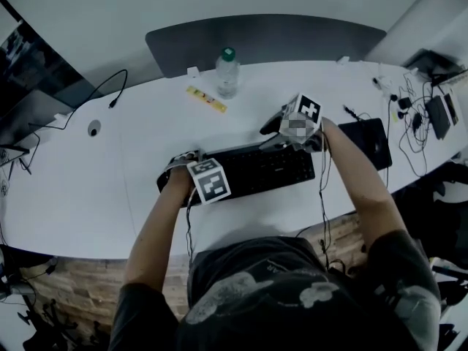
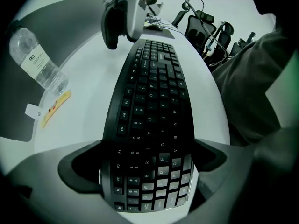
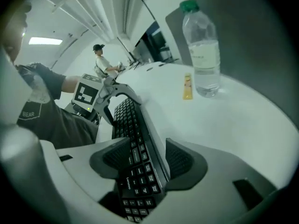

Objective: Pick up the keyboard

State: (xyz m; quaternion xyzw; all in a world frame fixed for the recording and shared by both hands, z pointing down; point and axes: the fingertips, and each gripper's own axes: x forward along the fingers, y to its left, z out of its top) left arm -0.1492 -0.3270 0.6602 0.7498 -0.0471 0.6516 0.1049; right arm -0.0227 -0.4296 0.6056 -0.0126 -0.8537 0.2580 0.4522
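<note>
keyboard: black, lying on white table, near the person's edge
left gripper: over keyboard's left end, jaws pinching it across its depth
right gripper: at keyboard's right end, jaws spread, end between them, not squeezed
bottle: upright, beyond keyboard, well apart
yellow strip: beyond keyboard, nearer than bottle
black pad: just right of keyboard
</note>
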